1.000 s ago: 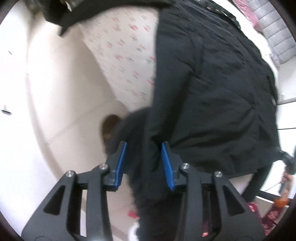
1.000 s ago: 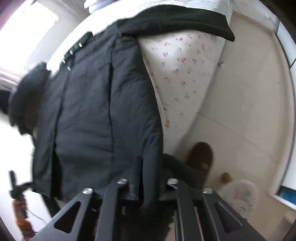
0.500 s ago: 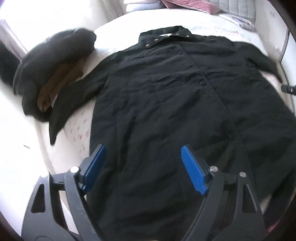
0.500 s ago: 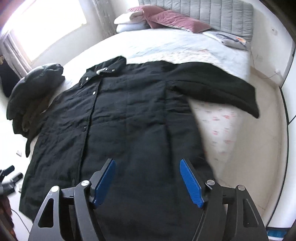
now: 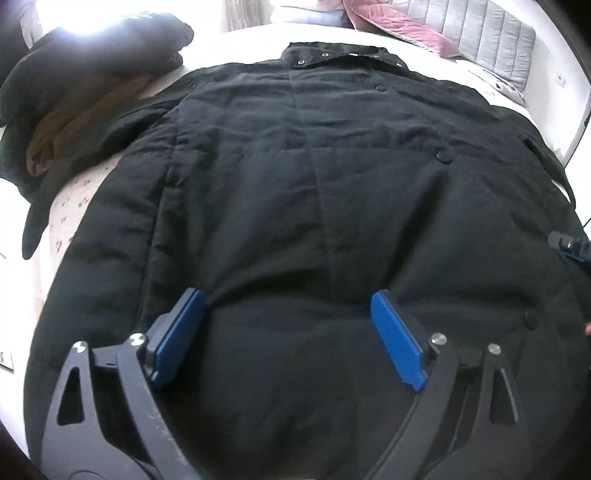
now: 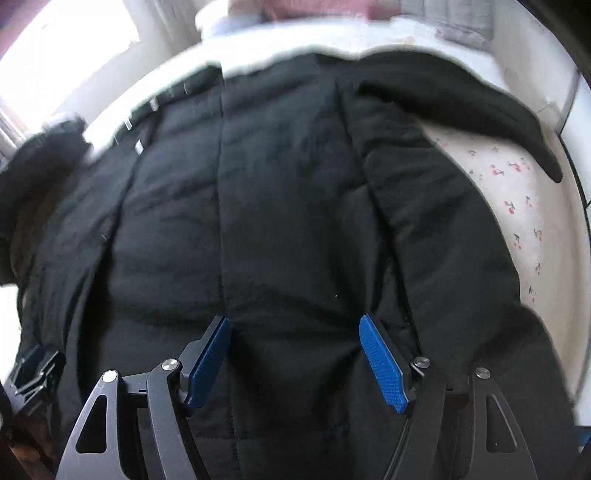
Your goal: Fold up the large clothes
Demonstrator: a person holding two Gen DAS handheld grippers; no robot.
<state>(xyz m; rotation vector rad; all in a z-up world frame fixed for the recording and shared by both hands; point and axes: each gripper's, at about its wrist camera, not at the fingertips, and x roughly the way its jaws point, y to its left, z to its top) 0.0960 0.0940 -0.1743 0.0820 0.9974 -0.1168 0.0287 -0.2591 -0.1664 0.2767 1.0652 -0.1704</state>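
Black coat (image 5: 295, 177) spread flat, front up

Left gripper (image 5: 288, 314) is opening over the near hem, nothing pinched; right gripper (image 6: 293, 334) is spread. Smooth first, then pinch 1 layer.

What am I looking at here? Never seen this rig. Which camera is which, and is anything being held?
There is no robot arm: a person holds a two-finger gripper in each hand, with a fisheye camera on each looking forward along the fingers. One picture comes from the left gripper, the other from the right gripper; the blue strips are their finger pads.

Both look down on a black coat spread front-up on a bed with a cherry-print sheet. A pile of dark clothes lies by one sleeve, and pillows lie at the head of the bed.

Nothing is held. The left jaws are opening and the right stand apart, over the coat's lower part.
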